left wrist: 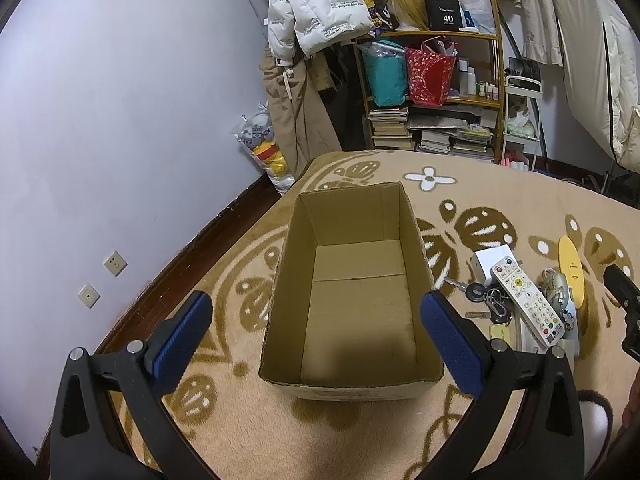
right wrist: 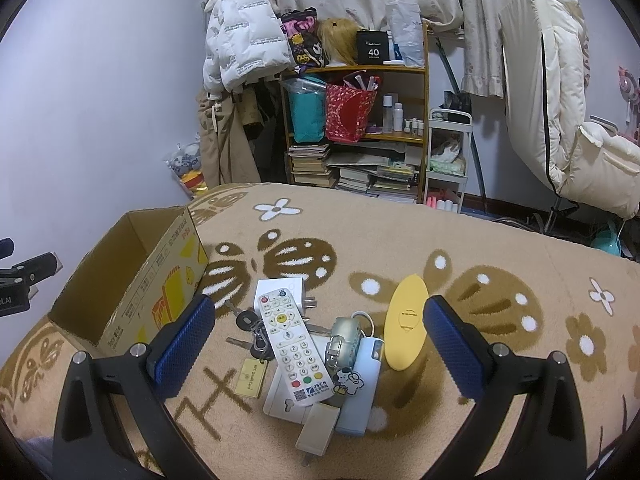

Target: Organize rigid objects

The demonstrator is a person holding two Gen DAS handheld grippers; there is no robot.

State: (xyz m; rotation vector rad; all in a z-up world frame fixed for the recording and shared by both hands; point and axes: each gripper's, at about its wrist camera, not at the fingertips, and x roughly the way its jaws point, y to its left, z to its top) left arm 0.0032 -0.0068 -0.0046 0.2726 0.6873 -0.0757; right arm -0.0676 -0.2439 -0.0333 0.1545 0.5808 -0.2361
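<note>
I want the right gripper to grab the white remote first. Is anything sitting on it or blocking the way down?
Nothing visible lies on the white remote control; it tops the pile, resting on a white charger block and a flat white box. The open right gripper hovers above it, and the open cardboard box stands clear to its left.

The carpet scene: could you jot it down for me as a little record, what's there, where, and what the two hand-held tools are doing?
surface: patterned carpet
container: cardboard box, open on top, nothing visible inside
pile: white remote, keys, yellow oval piece, silver gadget, pale blue stick
pile position: on the carpet beside the box, apart from it
remote: lying on top of other items
left tool: open, holding nothing, pointing at the box
right tool: open, holding nothing, pointing at the pile
</note>
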